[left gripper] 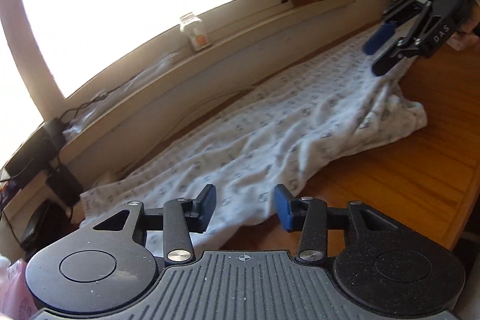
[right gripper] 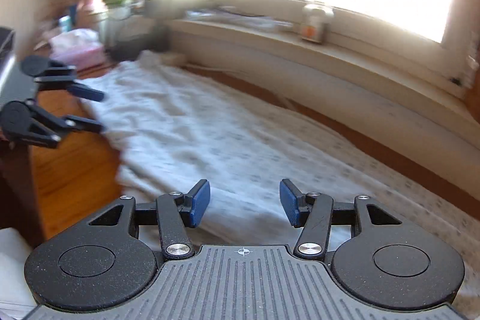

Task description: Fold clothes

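Note:
A white cloth with a small grey print (left gripper: 270, 125) (right gripper: 195, 125) lies spread and wrinkled on the wooden table (left gripper: 405, 170) (right gripper: 69, 176), along the window wall. My left gripper (left gripper: 244, 204) hovers over one end of the cloth, open, with nothing between its blue pads. My right gripper (right gripper: 244, 203) hovers over the other end, open too and holding nothing. Each gripper shows in the other's view: the right one (left gripper: 373, 59) above the bunched far corner, the left one (right gripper: 101, 111) at the cloth's far edge. The right wrist view is motion-blurred.
A small jar (left gripper: 196, 33) (right gripper: 315, 23) stands on the window sill. Black boxes and cables (left gripper: 36, 149) sit past the cloth's left end. Pink items (right gripper: 81, 50) and bottles crowd the far table corner. The table's front edge (left gripper: 468, 185) runs close by.

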